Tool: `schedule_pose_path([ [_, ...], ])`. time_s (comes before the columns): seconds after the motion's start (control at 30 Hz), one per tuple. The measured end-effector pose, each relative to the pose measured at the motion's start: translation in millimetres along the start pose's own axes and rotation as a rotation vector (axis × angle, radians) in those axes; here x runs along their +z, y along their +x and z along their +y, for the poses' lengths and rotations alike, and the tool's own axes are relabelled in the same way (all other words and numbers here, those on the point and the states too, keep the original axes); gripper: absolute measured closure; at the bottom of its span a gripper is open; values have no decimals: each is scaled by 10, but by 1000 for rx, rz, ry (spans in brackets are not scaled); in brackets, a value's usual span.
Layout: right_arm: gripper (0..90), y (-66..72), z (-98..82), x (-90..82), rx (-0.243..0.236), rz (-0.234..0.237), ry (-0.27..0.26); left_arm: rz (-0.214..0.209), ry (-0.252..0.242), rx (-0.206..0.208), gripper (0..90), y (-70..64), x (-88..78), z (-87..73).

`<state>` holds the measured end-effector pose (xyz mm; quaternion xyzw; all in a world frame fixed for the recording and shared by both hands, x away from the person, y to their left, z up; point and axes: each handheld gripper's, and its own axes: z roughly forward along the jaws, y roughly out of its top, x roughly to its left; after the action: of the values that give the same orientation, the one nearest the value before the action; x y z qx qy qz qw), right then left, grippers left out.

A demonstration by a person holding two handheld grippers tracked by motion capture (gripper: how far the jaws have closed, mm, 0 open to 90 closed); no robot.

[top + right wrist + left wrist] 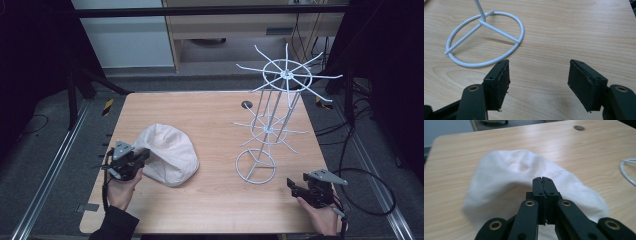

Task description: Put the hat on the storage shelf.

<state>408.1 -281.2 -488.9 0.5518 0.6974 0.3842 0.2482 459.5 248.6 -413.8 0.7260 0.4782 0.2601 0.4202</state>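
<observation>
Left gripper (542, 181): jaws pressed together at near edge of white cloth hat (167, 152), grip on fabric not discernible | right gripper (539, 75): jaws wide apart, empty, just beside base ring of white wire rack (272, 120) | hat lies left of rack on wooden table (210, 115).

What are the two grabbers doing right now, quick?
Left hand-held gripper: closed, at the edge of the white hat; a pinch cannot be told.
Right hand-held gripper: open, holding nothing.

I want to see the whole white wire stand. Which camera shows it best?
The high view: the wire stand shows whole, ring base to top spokes. The right gripper view has just its ring base; the left gripper view catches a sliver of the ring at the edge.
</observation>
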Motion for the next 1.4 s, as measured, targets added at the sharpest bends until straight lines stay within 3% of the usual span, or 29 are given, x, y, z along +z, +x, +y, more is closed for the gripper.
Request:
schedule_pose_path([
  [0.13, 343, -7, -7, 12, 6, -6, 5, -52, 6, 61, 900, -321, 182, 125],
  [0.17, 343, -7, -7, 12, 6, -6, 5, -52, 6, 61, 900, -321, 182, 125],
  [0.2, 350, -6, -8, 10, 1, -9, 4, -58, 23, 71, 900, -429, 325, 174],
  [0.23, 350, -6, -8, 10, 1, -9, 4, -58, 23, 71, 900, -429, 325, 174],
  [0.27, 356, -4, -4, 1, 4, -6, 0, -55, 57, 75, 900, -499, 485, 200],
  [0.3, 356, -4, -4, 1, 4, -6, 0, -55, 57, 75, 900, -499, 485, 200],
  [0.37, 358, -2, -2, 0, 2, -4, -1, -51, 90, 78, 900, -546, 643, 210],
  [0.5, 358, -4, 0, 0, 2, -1, -1, -12, 184, 60, 900, -570, 938, 152],
  [0.57, 358, -7, 0, 0, -1, -2, -2, -15, 196, 54, 900, -565, 966, 125],
  [0.63, 358, -9, -1, -1, -4, -2, -4, -22, 194, 56, 900, -569, 960, 85],
  [0.7, 358, -9, 0, 1, -2, -1, 0, -31, 204, 91, 900, -594, 897, 21],
  [0.87, 357, 0, 1, -5, -7, -1, 2, -57, 215, 125, 900, -623, 783, -82],
  [1.13, 357, -13, -8, -5, -10, -7, -1, -85, 224, 131, 900, -630, 698, -141],
  [1.4, 356, -19, -12, -9, -11, -9, 1, -131, 252, 162, 900, -579, 398, -289],
])
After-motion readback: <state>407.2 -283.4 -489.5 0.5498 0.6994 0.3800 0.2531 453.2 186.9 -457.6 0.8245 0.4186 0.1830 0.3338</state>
